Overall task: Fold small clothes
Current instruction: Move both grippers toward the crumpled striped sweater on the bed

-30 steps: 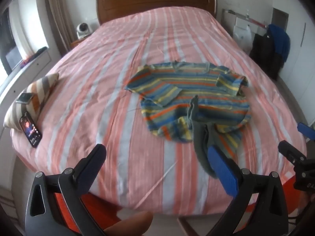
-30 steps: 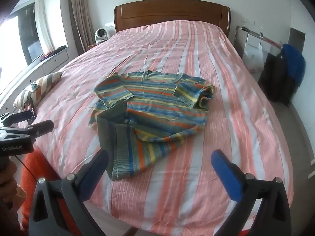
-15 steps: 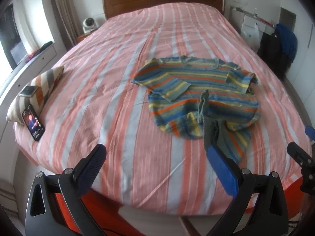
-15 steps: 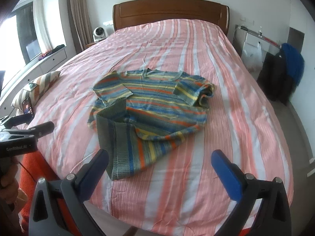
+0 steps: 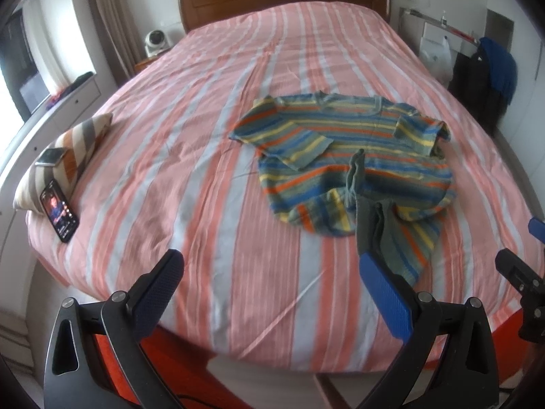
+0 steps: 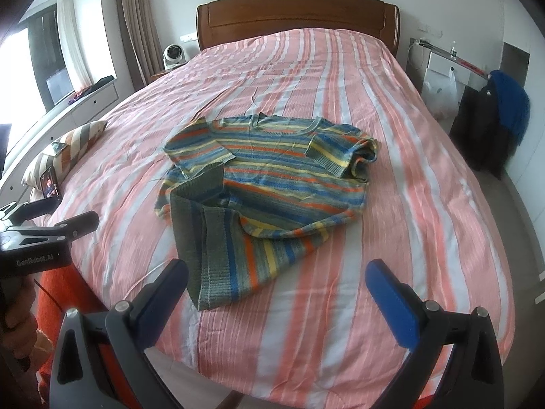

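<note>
A small striped knit sweater point(image 5: 354, 150) point(image 6: 272, 173) in blue, orange, yellow and green lies on the bed, both sleeves folded in over the chest. Its lower left hem is turned up and rumpled, showing the greyish inside. My left gripper point(image 5: 269, 274) hovers open over the bed's foot edge, left of the hem, its right finger close to the hem corner. My right gripper point(image 6: 276, 284) hangs open just short of the hem, holding nothing. Each gripper shows at the edge of the other's view: the right gripper's side point(image 5: 521, 272) and the left gripper's body point(image 6: 41, 238).
The bed point(image 5: 190, 156) has a pink, white and grey striped cover and a wooden headboard point(image 6: 296, 17). A striped cushion point(image 5: 68, 150) with two phones point(image 5: 59, 211) lies at its left edge. A white bedside device point(image 6: 172, 55) stands far left; dark and blue clothes point(image 6: 500, 116) hang at right.
Both grippers have drifted a little forward and up toward the bed; the left view has shifted so the sweater sits farther right. The sweater itself has not moved.
</note>
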Tool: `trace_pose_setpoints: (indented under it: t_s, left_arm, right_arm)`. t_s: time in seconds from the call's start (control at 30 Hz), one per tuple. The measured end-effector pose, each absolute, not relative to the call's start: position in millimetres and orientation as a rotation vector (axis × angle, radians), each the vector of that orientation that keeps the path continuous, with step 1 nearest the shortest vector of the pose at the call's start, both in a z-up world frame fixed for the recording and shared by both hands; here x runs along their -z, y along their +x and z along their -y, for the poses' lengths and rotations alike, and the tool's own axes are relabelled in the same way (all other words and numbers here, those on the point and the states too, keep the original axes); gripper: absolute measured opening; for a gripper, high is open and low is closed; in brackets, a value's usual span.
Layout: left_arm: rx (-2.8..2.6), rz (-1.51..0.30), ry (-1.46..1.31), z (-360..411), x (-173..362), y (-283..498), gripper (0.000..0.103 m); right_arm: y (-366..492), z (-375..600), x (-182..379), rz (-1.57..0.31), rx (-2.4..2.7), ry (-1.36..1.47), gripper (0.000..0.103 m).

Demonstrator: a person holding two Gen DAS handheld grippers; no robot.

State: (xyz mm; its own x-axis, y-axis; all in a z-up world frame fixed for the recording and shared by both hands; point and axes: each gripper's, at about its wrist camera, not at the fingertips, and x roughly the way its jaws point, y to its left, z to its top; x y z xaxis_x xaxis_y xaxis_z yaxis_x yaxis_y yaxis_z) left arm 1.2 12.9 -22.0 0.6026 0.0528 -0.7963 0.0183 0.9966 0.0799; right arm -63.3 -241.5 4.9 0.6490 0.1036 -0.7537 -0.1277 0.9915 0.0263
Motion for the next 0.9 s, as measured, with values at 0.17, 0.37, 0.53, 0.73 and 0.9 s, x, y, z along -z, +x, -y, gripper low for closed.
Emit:
trace_pose_setpoints:
  t_s: [0.17,0.37,0.53,0.73,0.9]
  left_arm:
    - [-0.023,-0.924,0.084,-12.8,22.7,1.0,0.103]
    - [-0.026,-0.925,0.092,-12.9,23.8,0.7,0.103]
    - [-0.028,-0.926,0.091,-13.5,24.1,0.7,0.103]
    - [-0.027,-0.926,0.092,-13.6,24.6,0.2,0.103]
    - [-0.03,-0.928,0.095,-15.5,28.0,-0.7,0.103]
  right_arm:
    - [-63.5,241.0,-4.2,-0.854,-0.131,-0.031,0.103]
    - [-63.6,240.0,-0.6,-0.861,-0.133,-0.032,0.103]
    - [-63.1,240.1,0.4,-0.863,-0.133,-0.032,0.103]
    - [-63.0,240.3,1.0,-0.864,-0.133,-0.03,0.103]
    - [-63.7,239.5,4.6,-0.87,-0.133,-0.03,0.103]
